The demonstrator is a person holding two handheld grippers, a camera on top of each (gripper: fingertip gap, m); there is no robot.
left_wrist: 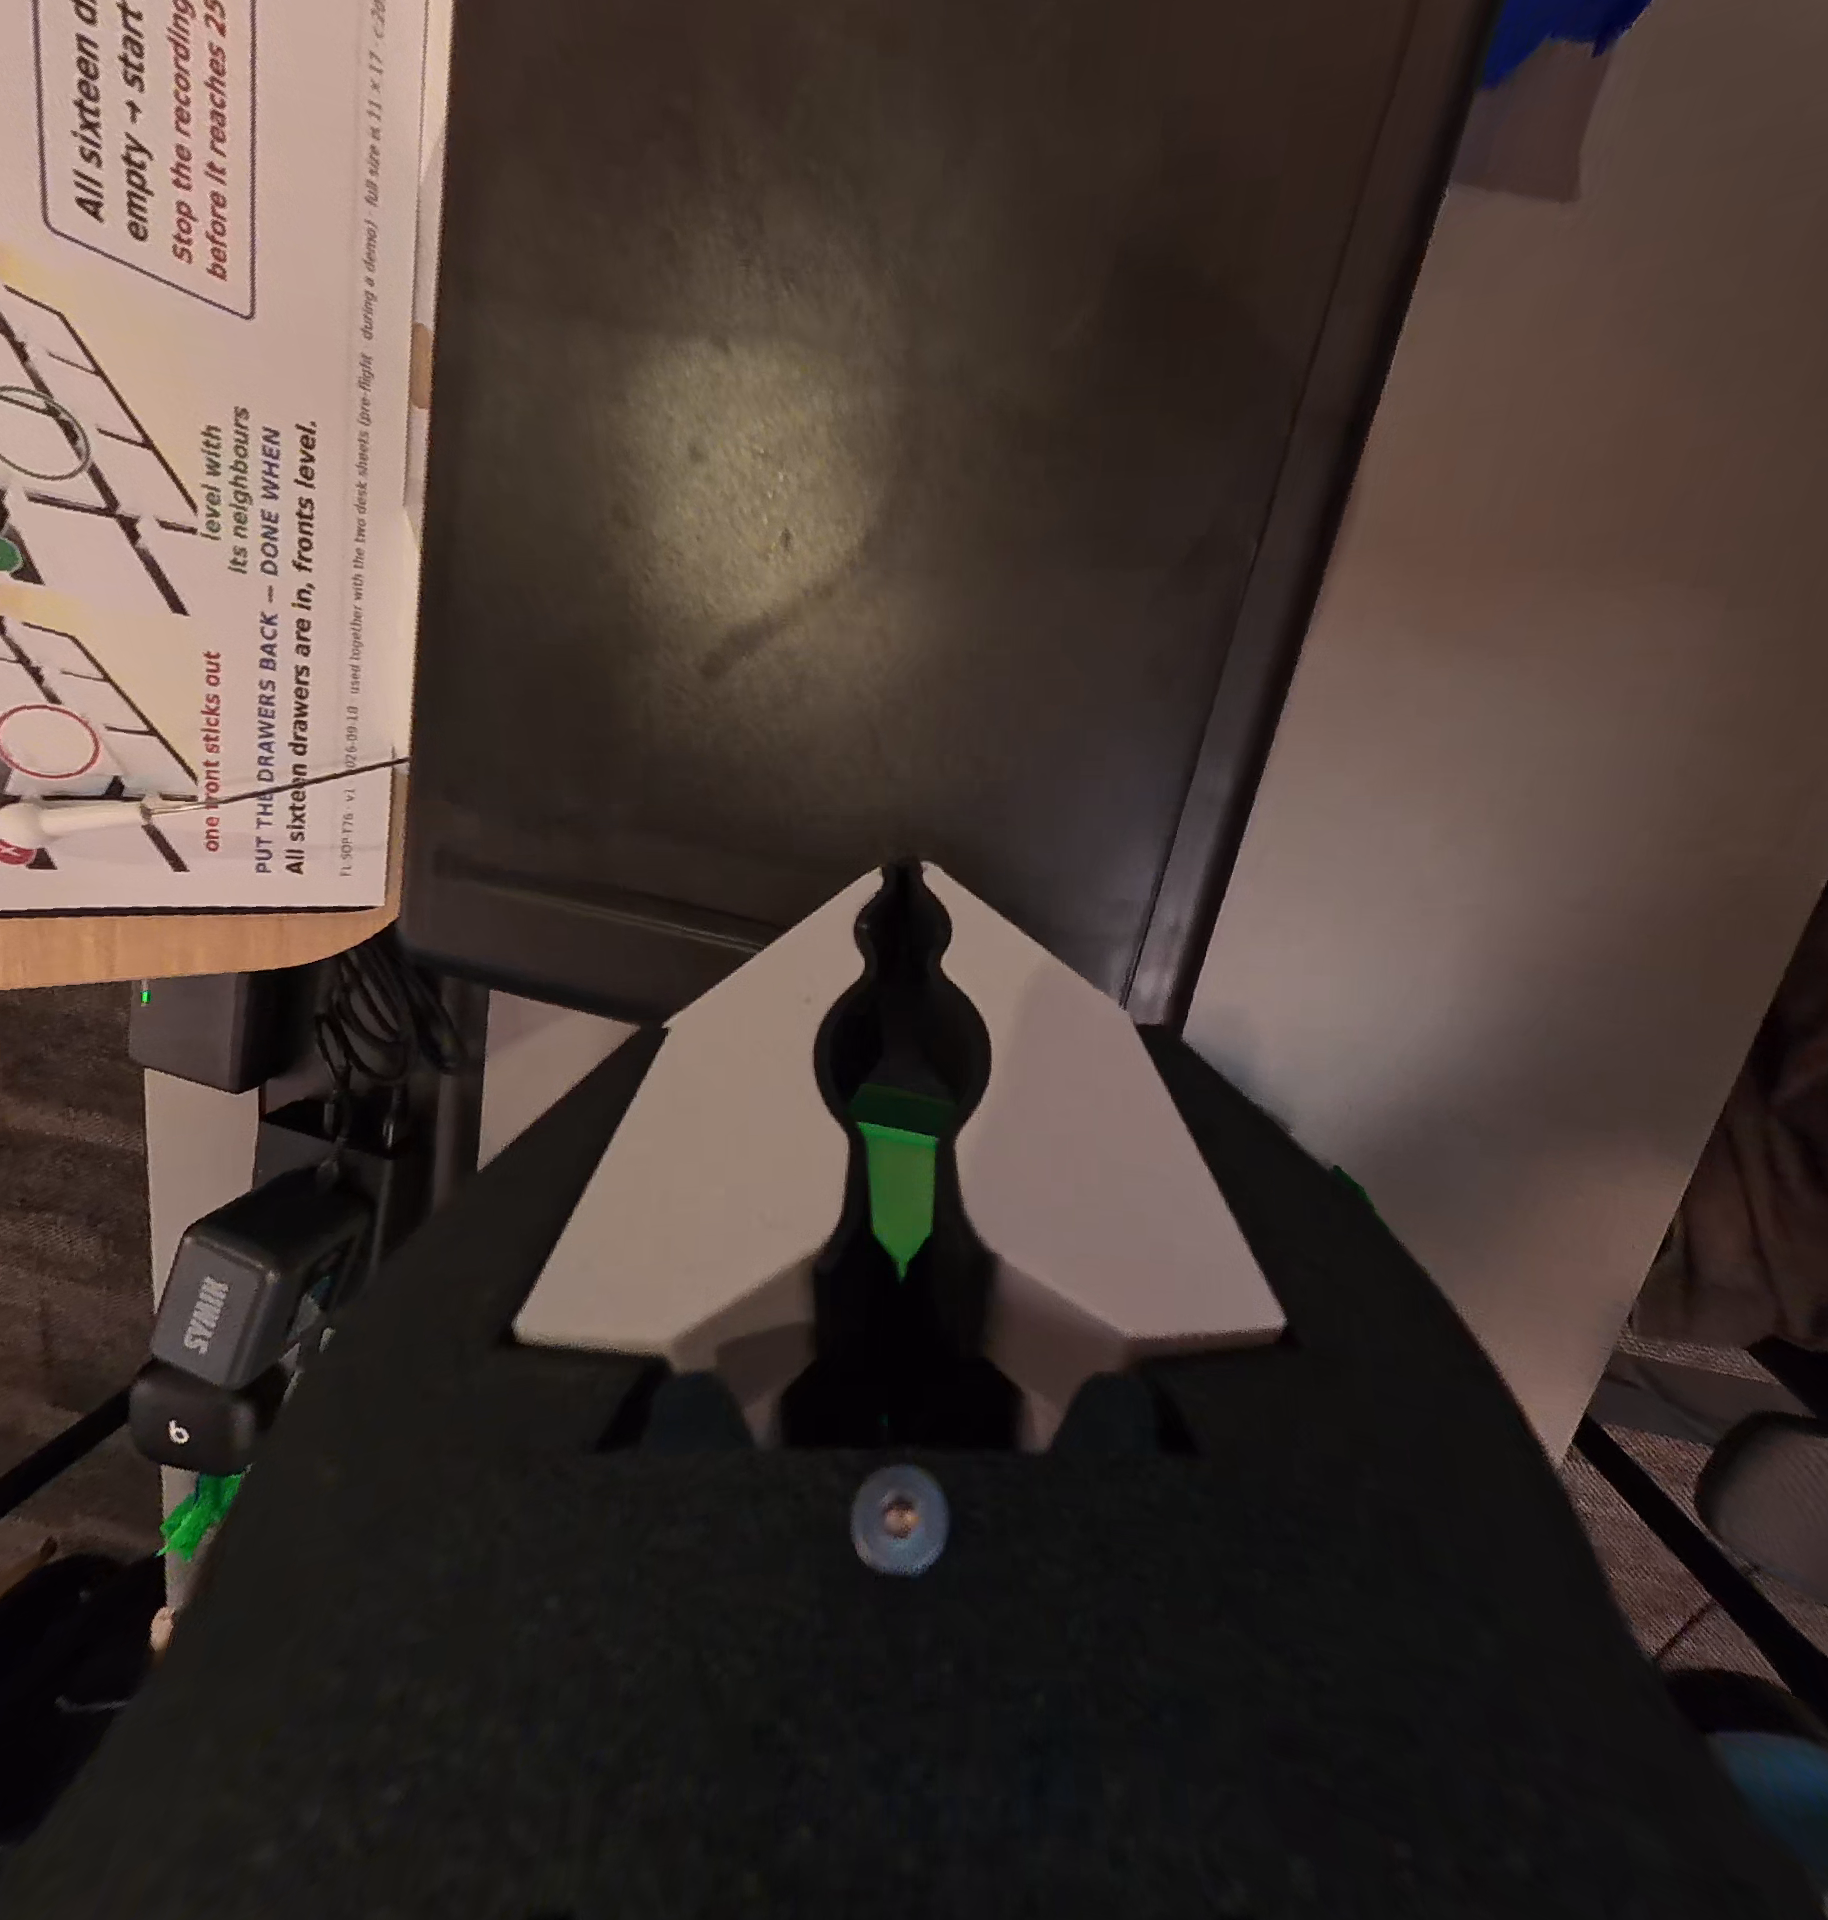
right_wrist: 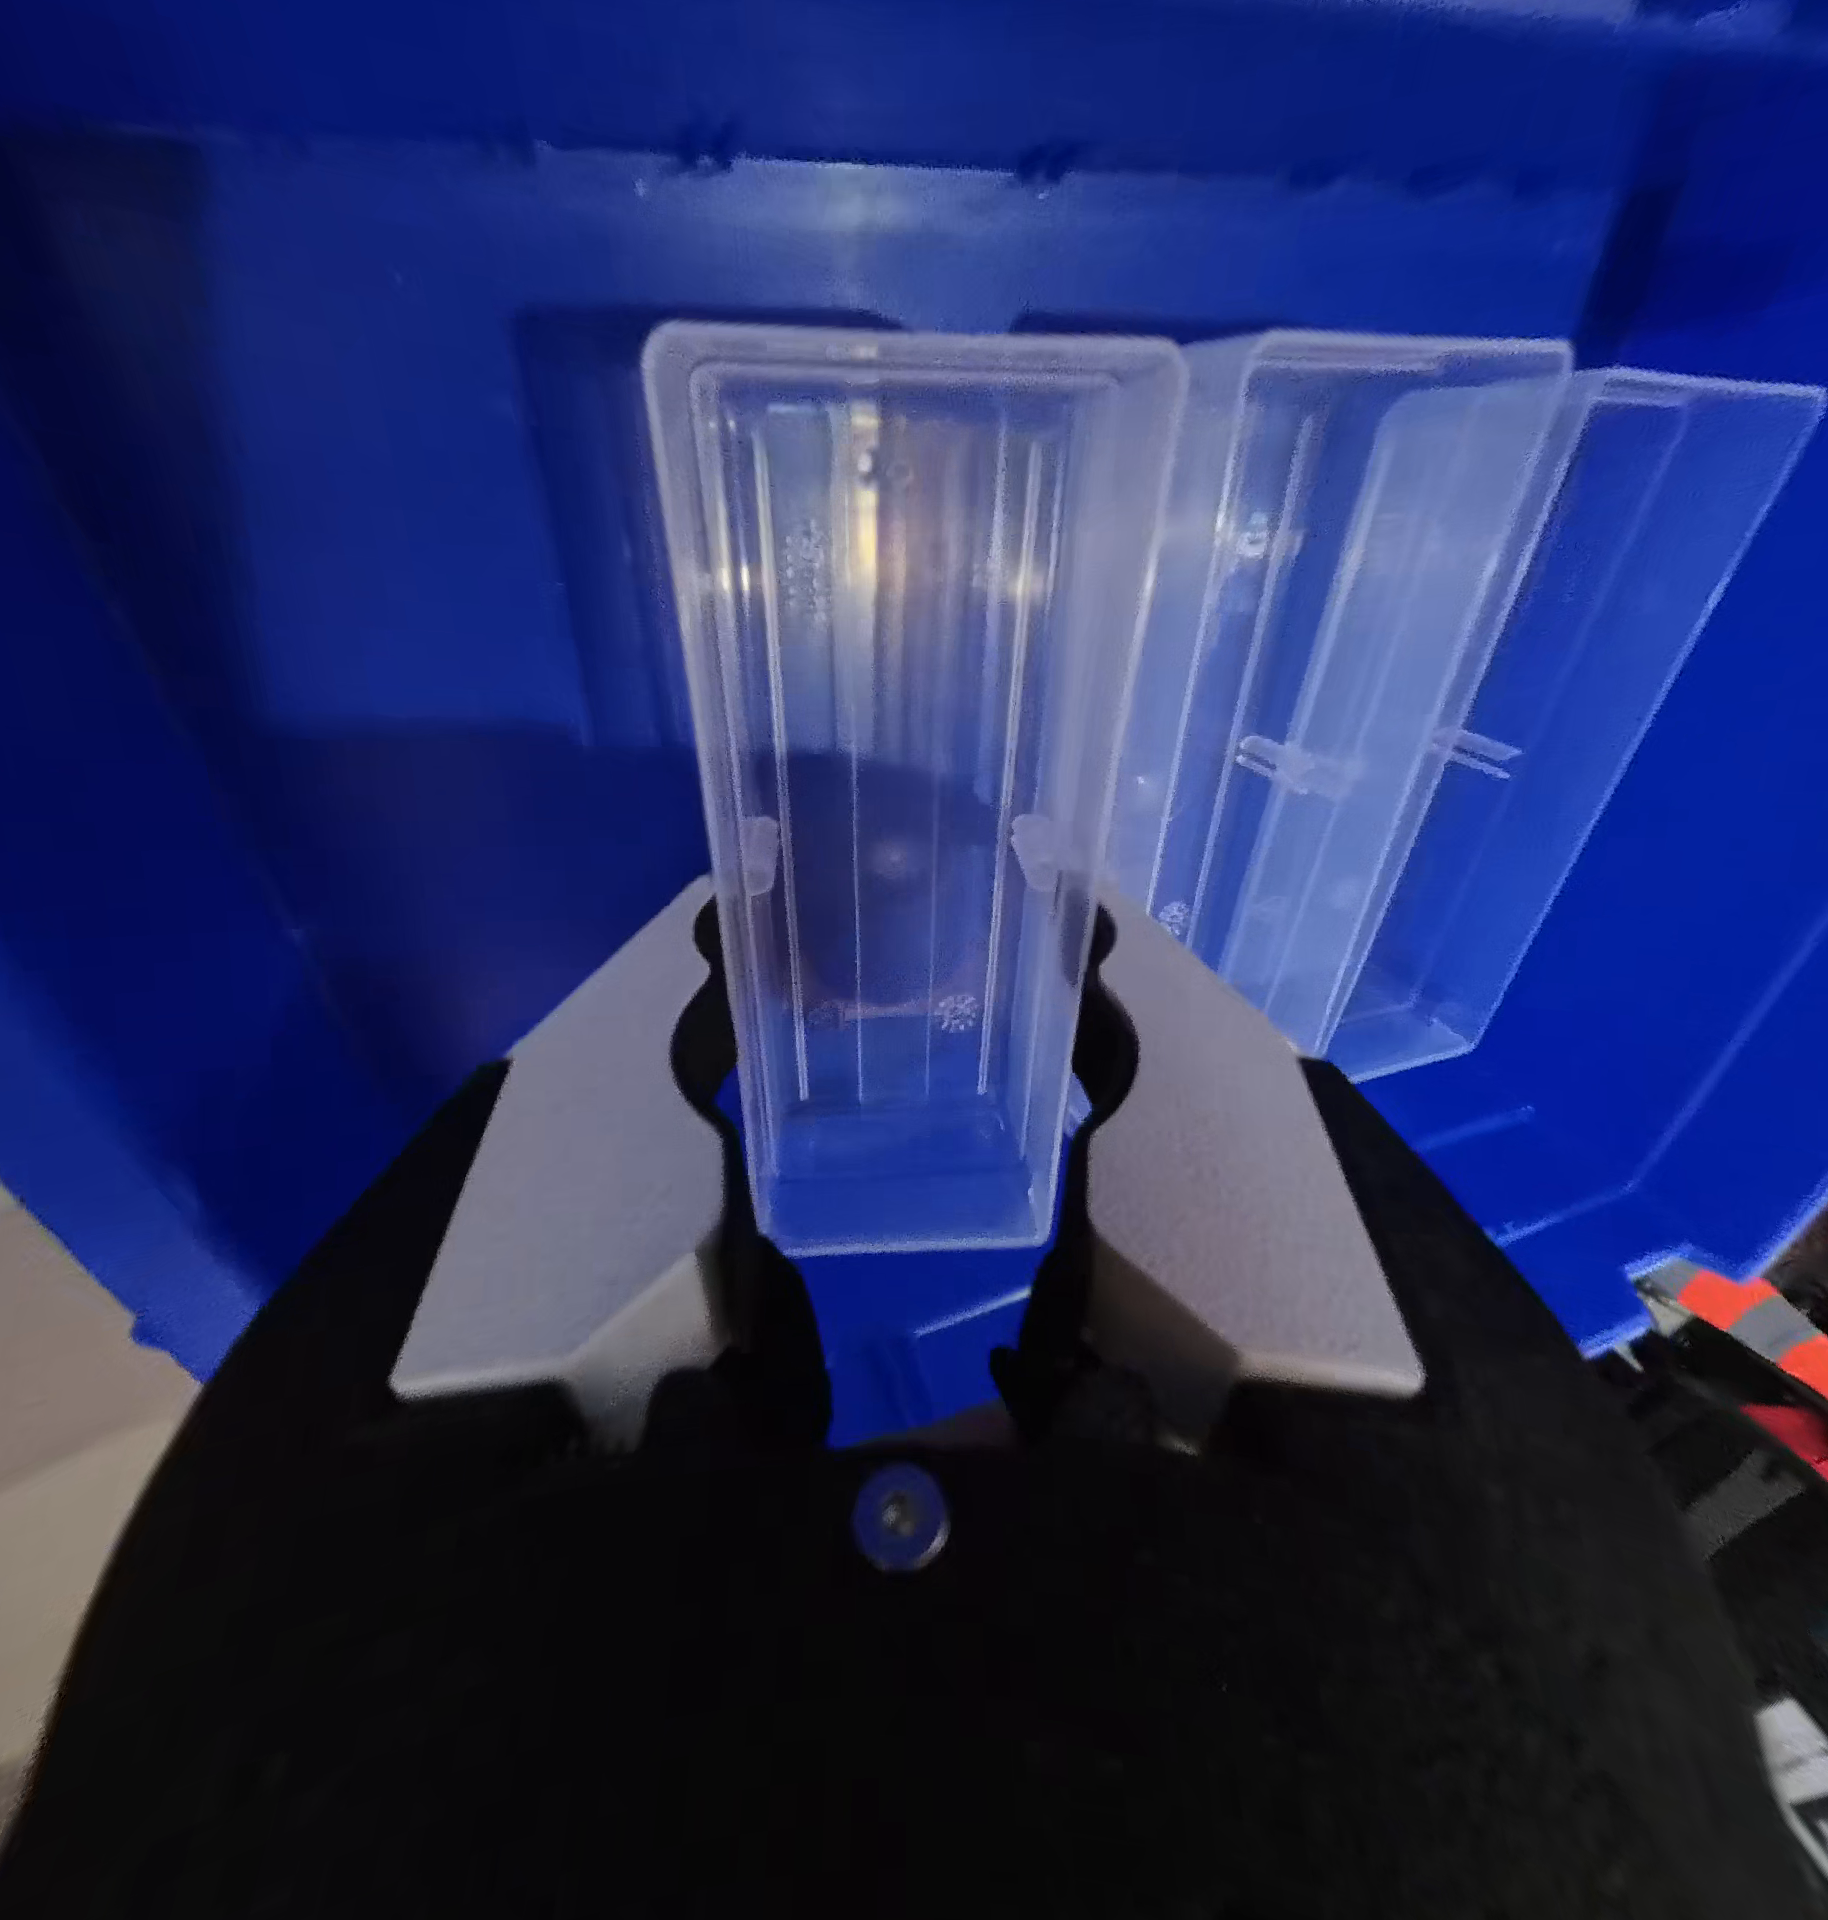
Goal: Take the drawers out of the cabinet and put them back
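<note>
Only the right wrist view showed the drawers: the right tongs (right_wrist: 894, 1023) were clamped on the near end of a clear plastic rectangular drawer (right_wrist: 889, 748), held over the floor of a blue plastic bin (right_wrist: 266, 623), with two more clear drawers (right_wrist: 1409, 707) lying just beside it toward the bin's right wall. The left wrist view showed instead the left tongs (left_wrist: 902, 873), fully closed and empty, before a dark flat panel (left_wrist: 889, 416), with a printed paper sheet (left_wrist: 162, 468) at the wooden worktop's (left_wrist: 110, 951) edge.

- right gripper (right_wrist: 897, 940) has the clear plastic drawer (right_wrist: 889, 748) between its fingers, over the blue plastic bin (right_wrist: 266, 623)
- second clear plastic drawer (right_wrist: 1409, 707) lies in the bin at 3 o'clock of it, just beside
</note>
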